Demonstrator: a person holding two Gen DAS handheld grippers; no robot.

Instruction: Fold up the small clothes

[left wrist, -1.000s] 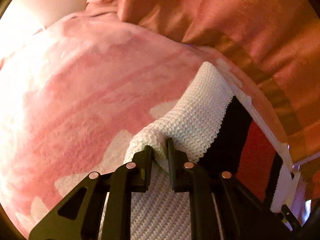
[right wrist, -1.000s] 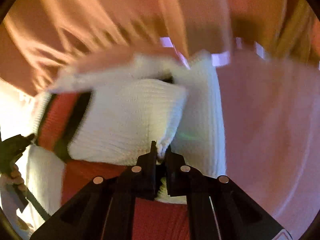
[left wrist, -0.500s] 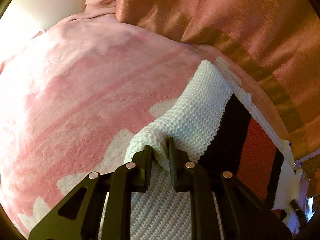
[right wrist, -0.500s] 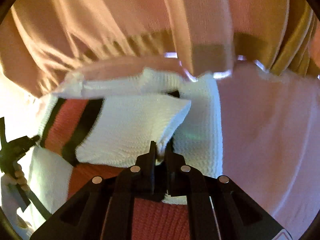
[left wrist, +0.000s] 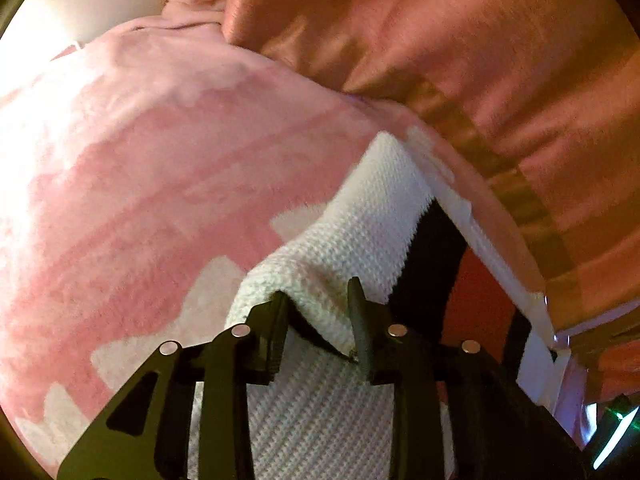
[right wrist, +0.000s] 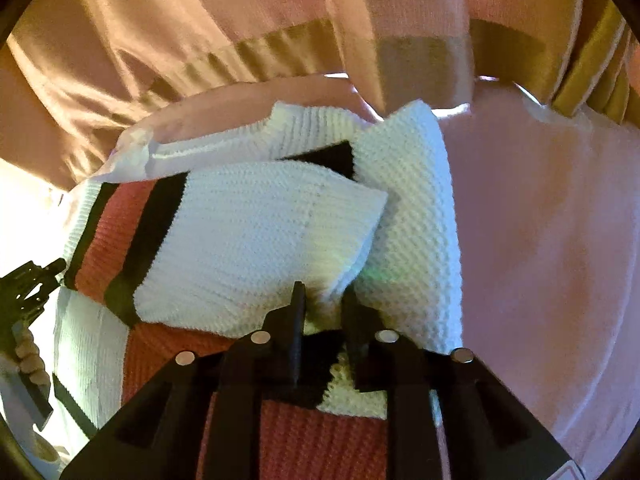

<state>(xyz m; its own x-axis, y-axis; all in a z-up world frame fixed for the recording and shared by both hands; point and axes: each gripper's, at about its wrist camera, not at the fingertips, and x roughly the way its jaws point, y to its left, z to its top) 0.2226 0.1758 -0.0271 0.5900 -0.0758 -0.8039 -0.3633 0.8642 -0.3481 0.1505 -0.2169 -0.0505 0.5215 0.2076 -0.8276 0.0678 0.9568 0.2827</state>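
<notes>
1. Left claw (left wrist: 320,320): parted, narrow gap, white knit fold of sweater (left wrist: 360,240) lying loose btwn fingers.
2. Right claw (right wrist: 322,316): parted, narrow gap, tips at edge of folded white sleeve (right wrist: 260,240); grip not clear.
3. Sweater: white w/ red and black stripes, spread on pink blanket (left wrist: 160,180), sleeve folded over body.
4. Beyond blanket: orange-brown curtain (right wrist: 200,40).

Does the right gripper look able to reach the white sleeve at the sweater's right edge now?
Probably yes. The right gripper has its jaws open, and the white sleeve lies bare just beyond them; only the folded sleeve overlaps its left edge.
</notes>
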